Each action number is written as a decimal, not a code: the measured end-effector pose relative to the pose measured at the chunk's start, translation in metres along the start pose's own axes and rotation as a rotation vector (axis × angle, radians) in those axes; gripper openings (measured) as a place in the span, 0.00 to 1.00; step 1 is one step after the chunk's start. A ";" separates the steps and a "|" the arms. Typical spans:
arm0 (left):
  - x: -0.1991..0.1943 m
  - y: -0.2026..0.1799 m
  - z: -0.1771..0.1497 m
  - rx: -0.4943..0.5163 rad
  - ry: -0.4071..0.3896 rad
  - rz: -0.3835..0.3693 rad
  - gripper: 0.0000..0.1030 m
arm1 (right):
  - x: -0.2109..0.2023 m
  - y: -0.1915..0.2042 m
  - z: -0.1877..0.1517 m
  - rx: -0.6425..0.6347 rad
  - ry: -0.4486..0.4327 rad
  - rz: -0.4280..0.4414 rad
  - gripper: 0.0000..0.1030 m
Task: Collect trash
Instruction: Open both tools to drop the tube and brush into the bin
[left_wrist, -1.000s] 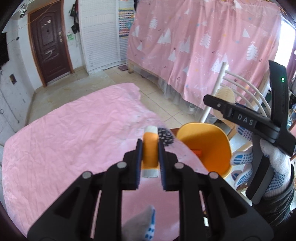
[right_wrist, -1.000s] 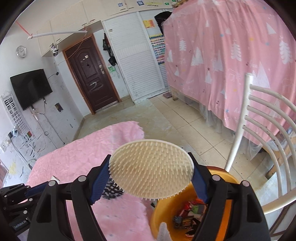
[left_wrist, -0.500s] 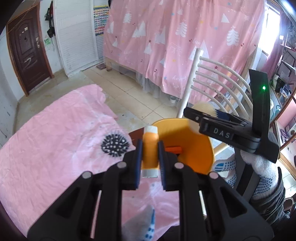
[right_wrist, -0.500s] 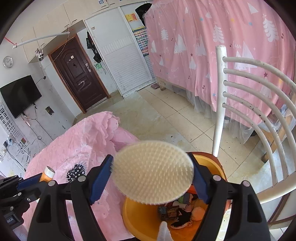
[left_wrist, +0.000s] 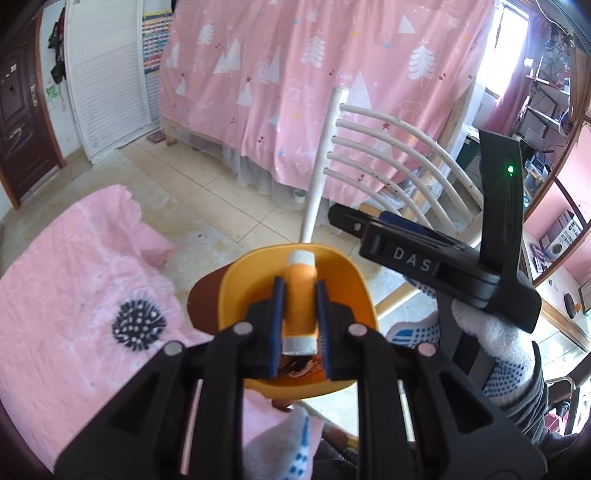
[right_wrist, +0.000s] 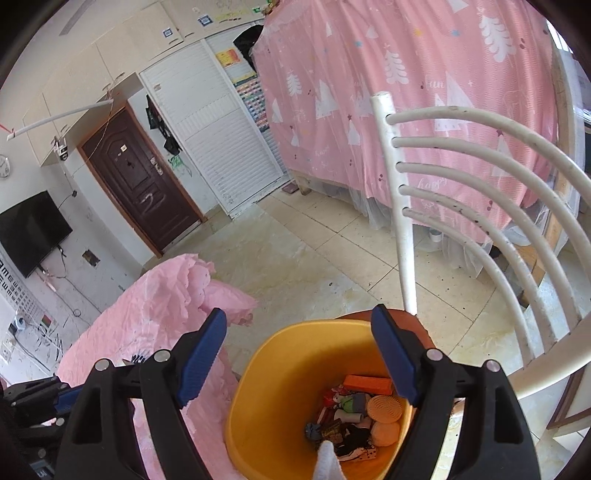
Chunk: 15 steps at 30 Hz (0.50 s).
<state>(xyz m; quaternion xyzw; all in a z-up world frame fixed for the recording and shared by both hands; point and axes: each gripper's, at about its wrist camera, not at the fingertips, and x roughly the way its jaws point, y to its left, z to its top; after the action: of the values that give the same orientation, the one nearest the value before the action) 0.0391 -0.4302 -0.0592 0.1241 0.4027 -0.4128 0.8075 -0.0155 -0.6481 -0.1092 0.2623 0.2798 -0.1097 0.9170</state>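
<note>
From the left wrist view, the left gripper (left_wrist: 300, 310) is clamped on an orange tube (left_wrist: 300, 295) with a white cap, held directly above the yellow bin (left_wrist: 236, 291). The right gripper (left_wrist: 345, 218), in a gloved hand (left_wrist: 491, 332), hangs just beyond the bin, its jaws edge-on. A black spiky ball (left_wrist: 138, 326) lies on the pink cloth (left_wrist: 74, 277) beside the bin.

From the right wrist view, the right gripper (right_wrist: 299, 363) stands wide open with nothing between its 2 blue pads (right_wrist: 201, 356), over the bin (right_wrist: 258, 387). A round cream brush (right_wrist: 384, 408) lies inside the bin among other trash. A white chair (right_wrist: 404, 221) stands behind the bin.
</note>
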 end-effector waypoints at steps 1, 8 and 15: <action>0.002 -0.002 0.002 0.002 0.001 -0.012 0.15 | -0.001 -0.001 0.001 0.005 -0.004 -0.002 0.69; 0.006 -0.005 0.004 0.004 0.003 -0.021 0.51 | -0.004 -0.008 0.001 0.021 -0.014 -0.006 0.69; -0.008 0.010 0.000 -0.033 -0.014 -0.013 0.51 | -0.004 0.005 0.000 0.001 -0.013 -0.008 0.69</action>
<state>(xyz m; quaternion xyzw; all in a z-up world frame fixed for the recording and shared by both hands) 0.0444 -0.4191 -0.0547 0.1054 0.4044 -0.4123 0.8095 -0.0170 -0.6437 -0.1049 0.2609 0.2750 -0.1153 0.9182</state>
